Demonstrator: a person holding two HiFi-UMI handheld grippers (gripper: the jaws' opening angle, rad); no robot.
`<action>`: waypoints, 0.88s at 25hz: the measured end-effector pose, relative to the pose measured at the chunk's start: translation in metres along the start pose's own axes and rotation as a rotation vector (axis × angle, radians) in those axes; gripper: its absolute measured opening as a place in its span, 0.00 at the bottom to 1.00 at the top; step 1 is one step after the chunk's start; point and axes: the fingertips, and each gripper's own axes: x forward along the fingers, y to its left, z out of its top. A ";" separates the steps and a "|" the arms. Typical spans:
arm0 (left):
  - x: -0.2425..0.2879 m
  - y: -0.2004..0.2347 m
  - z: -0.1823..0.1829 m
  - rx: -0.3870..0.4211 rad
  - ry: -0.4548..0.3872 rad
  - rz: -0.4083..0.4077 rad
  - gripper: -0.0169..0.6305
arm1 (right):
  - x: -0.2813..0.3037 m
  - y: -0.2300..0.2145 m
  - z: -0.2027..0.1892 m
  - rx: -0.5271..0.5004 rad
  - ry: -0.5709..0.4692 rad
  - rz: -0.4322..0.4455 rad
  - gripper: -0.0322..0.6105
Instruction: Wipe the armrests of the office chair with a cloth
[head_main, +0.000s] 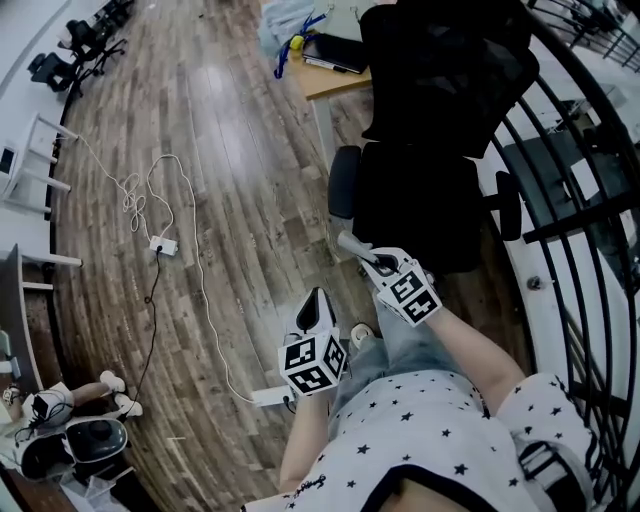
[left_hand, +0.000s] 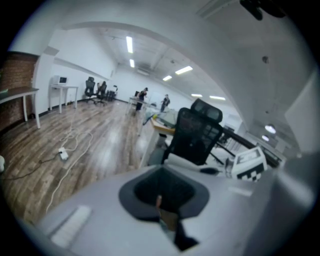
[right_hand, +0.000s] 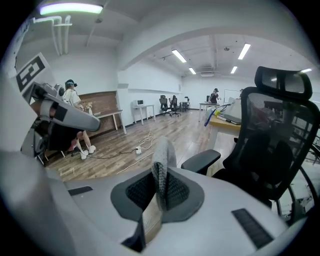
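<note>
The black mesh office chair stands just ahead of me, its left armrest and right armrest both bare. My right gripper is shut on a grey cloth, which pokes out toward the left armrest without touching it. In the right gripper view the cloth stands up between the pads, with the chair and one armrest a short way behind it. My left gripper hangs lower and to the left, shut with nothing in it; its view shows the chair farther off.
A wooden desk with a laptop and a bag stands behind the chair. A white power strip and its cables lie on the wood floor to the left. A black railing runs along the right. Other chairs stand far left.
</note>
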 end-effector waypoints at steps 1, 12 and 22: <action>-0.005 -0.002 -0.002 0.003 -0.001 -0.006 0.04 | -0.007 0.006 0.000 -0.002 -0.004 0.001 0.09; -0.029 -0.029 -0.006 0.058 -0.011 -0.116 0.04 | -0.074 0.043 0.008 0.068 -0.085 -0.049 0.09; -0.019 -0.072 -0.011 0.109 -0.007 -0.209 0.04 | -0.122 0.026 0.013 0.145 -0.167 -0.101 0.09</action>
